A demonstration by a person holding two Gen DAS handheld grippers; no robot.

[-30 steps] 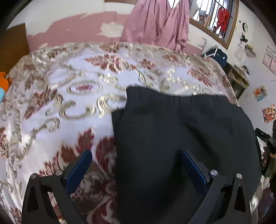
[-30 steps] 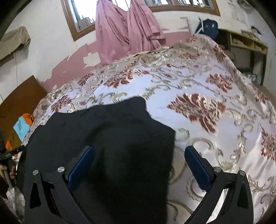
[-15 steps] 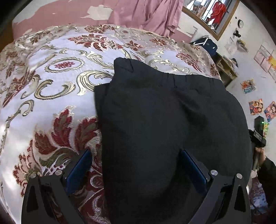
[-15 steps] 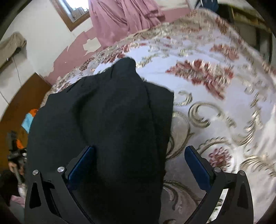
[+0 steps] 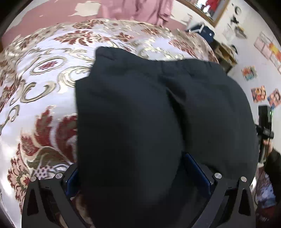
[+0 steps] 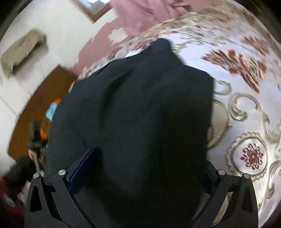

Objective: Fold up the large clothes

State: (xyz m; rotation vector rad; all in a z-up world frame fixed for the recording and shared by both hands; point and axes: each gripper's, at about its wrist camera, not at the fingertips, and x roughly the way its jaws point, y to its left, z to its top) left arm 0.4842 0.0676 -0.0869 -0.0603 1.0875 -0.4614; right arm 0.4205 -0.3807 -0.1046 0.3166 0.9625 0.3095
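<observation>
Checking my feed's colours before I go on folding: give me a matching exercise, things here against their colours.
Things:
1. garment
2. bedspread
3. curtain
4. finger pads

Colours:
A. white with red and gold floral pattern
B. blue
C. black
D. pink

Pairs: 1-C, 2-A, 3-D, 4-B
</observation>
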